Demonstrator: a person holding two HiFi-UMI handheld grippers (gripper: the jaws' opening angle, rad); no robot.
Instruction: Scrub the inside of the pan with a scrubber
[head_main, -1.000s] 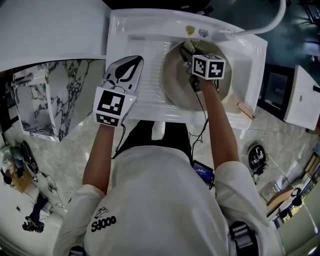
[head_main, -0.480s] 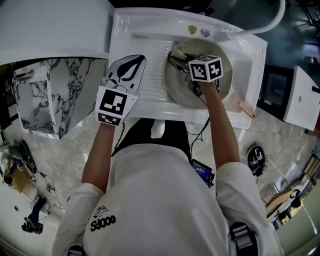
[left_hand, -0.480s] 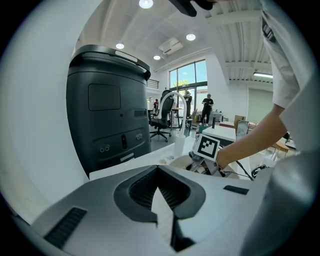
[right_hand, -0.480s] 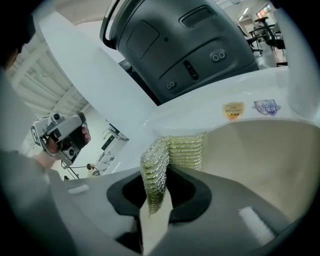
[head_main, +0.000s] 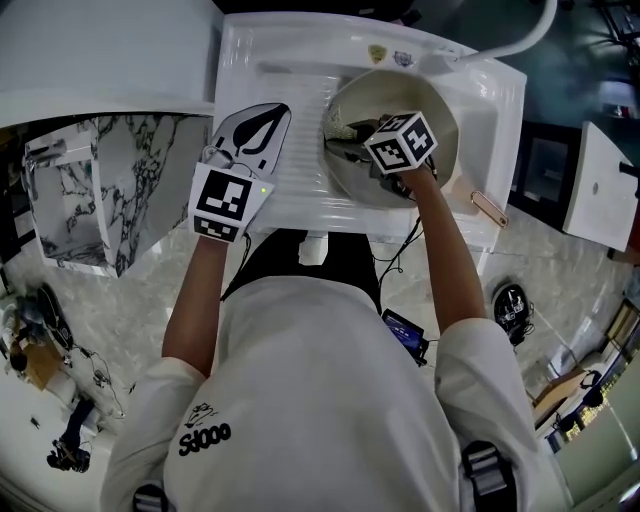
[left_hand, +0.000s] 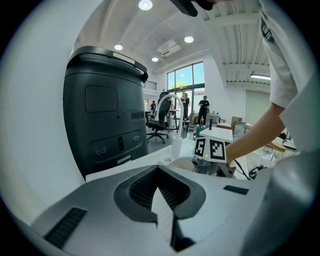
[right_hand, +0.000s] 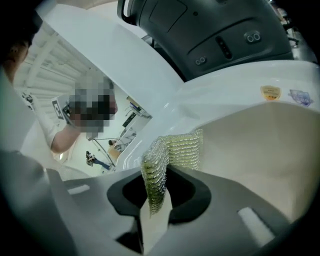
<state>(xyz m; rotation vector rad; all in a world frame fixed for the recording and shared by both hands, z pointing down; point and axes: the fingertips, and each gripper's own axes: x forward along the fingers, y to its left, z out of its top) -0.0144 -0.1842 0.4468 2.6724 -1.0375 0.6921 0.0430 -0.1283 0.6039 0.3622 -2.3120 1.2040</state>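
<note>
Right claw (right_hand: 155, 202) clamps the scrubber (right_hand: 176, 149), which juts ahead inside the pan (right_hand: 260, 145).

From above, your right tongs (head_main: 348, 148) reach into the cream pan (head_main: 440, 110) that sits in the white sink (head_main: 290, 60), with a greenish scrubber (head_main: 338, 130) at their tips near the pan's left wall. Your left tongs (head_main: 262, 122) lie over the ribbed drainboard (head_main: 300, 170), just beside the pan. The pan's copper-coloured handle (head_main: 488, 209) points to the lower right.
</note>
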